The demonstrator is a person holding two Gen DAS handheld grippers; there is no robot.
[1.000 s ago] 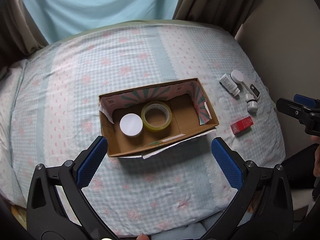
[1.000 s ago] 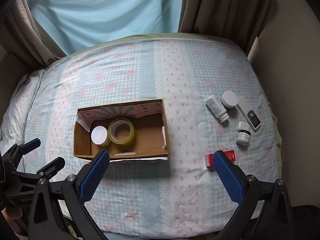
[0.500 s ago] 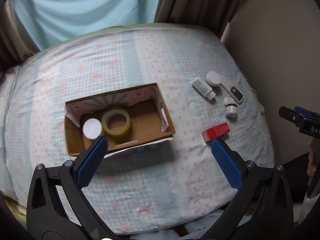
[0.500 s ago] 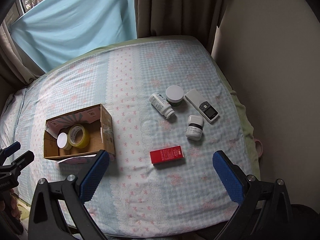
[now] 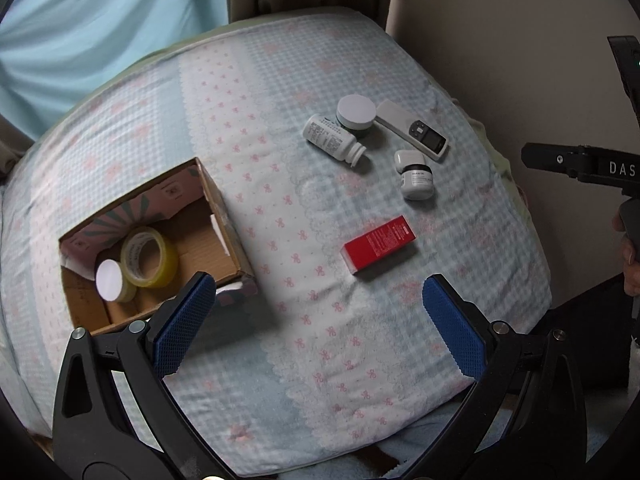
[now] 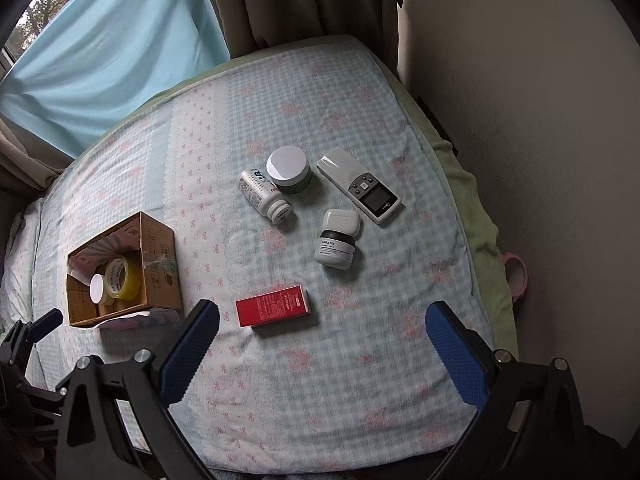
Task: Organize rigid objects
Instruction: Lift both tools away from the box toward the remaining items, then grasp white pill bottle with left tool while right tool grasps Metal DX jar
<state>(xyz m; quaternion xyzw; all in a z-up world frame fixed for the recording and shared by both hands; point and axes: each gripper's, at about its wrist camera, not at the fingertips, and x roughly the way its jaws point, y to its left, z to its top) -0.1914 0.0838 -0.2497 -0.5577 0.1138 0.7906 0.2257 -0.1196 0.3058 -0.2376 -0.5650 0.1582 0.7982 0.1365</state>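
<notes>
A cardboard box (image 5: 224,216) (image 6: 160,264) lies on the bed and holds a yellow tape roll (image 5: 150,258) (image 6: 122,278) and a white-lidded jar (image 5: 109,280). To its right lie a red carton (image 5: 380,248) (image 6: 273,310), a white pill bottle (image 5: 334,142) (image 6: 264,196), a green jar with white lid (image 6: 289,170), a white remote (image 6: 358,184), a small white case (image 6: 341,220) and a small grey jar (image 6: 335,250). My left gripper (image 5: 318,320) is open and empty above the bed's near edge. My right gripper (image 6: 322,350) is open and empty, near the red carton.
The bed has a blue checked cover (image 6: 280,360). A beige wall (image 6: 520,120) stands close on the right. Curtains (image 6: 280,0) hang behind the bed. A pink object (image 6: 516,276) sits between bed and wall.
Both grippers have swung to the right, from over the box toward the loose items. The box has shifted to the left of both views. Both stay open.
</notes>
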